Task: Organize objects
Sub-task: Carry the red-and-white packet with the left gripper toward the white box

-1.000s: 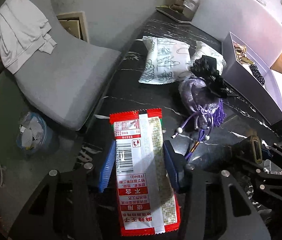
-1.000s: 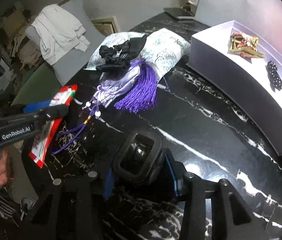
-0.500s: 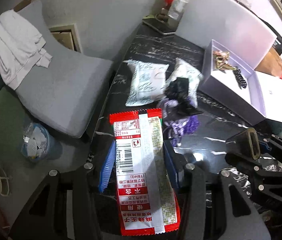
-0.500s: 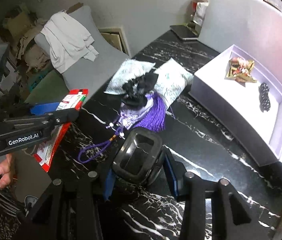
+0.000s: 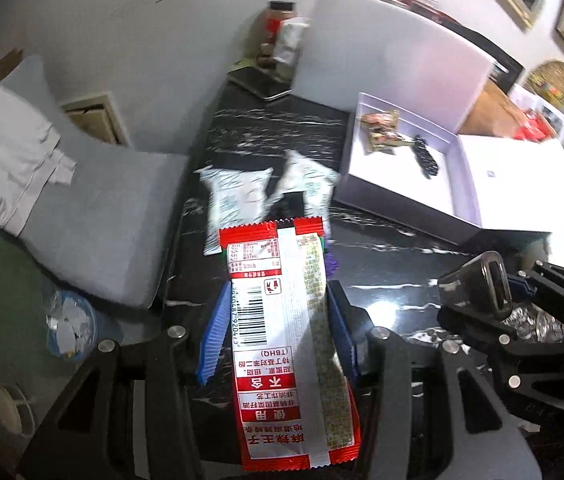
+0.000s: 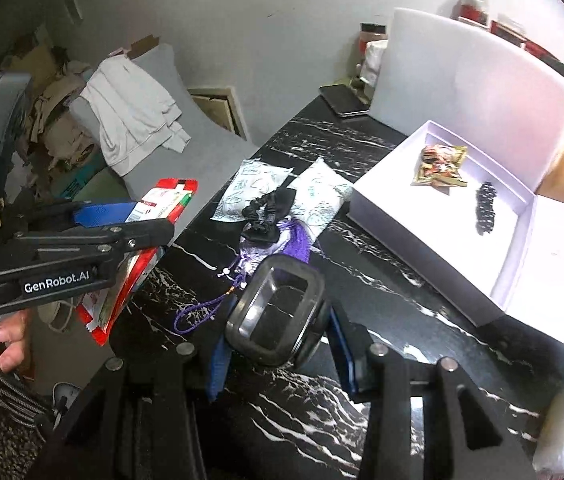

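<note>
Now both grippers sit higher vs. table [image 6: 381, 288]; jaws still clenched on snack packet [image 5: 285, 320] & dark clear container [image 6: 278, 312].

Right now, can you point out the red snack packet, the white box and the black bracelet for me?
red snack packet [image 5: 282, 336]: left wrist view, middle of its printed back.
white box [image 6: 413, 220]: right wrist view, its near outer wall.
black bracelet [image 6: 485, 208]: right wrist view, middle beads.

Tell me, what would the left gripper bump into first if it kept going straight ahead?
Probably the white patterned packets on the black table, just beyond the snack packet it holds; depth is unclear.
</note>
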A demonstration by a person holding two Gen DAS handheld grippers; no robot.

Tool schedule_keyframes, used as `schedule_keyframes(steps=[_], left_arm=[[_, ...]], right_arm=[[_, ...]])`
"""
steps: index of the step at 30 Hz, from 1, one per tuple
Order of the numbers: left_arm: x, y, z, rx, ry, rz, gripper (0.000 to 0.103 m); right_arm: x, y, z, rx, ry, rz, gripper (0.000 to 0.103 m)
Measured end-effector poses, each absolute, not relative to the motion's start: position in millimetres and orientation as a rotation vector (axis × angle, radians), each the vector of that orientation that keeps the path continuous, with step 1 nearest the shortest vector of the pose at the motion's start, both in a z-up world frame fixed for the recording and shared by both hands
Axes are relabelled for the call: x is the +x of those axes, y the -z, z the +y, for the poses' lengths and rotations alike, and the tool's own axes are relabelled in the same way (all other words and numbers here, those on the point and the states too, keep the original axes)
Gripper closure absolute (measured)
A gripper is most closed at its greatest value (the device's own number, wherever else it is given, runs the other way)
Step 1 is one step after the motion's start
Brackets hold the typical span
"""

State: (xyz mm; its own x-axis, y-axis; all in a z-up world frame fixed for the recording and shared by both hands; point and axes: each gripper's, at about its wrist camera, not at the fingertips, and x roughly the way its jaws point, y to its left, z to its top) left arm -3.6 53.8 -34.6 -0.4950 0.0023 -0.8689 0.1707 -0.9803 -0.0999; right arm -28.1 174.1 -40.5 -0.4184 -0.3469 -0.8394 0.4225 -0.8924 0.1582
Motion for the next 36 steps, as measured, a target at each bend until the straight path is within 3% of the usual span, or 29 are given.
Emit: schedule_keyframes(steps=[21,36], left_arm=[[-67.1,15.5,164.6,1.719,2.911,0.004,0.058],[-113.3,28.2,196.7,1.821,2.936,-0.102,0.058]], right_arm=[[-2.3,15.2,249.3,1.416,2.575,-0.04,0.059],[-20.7,23.8,277.8,1.478,2.632,-0.115,0.059]])
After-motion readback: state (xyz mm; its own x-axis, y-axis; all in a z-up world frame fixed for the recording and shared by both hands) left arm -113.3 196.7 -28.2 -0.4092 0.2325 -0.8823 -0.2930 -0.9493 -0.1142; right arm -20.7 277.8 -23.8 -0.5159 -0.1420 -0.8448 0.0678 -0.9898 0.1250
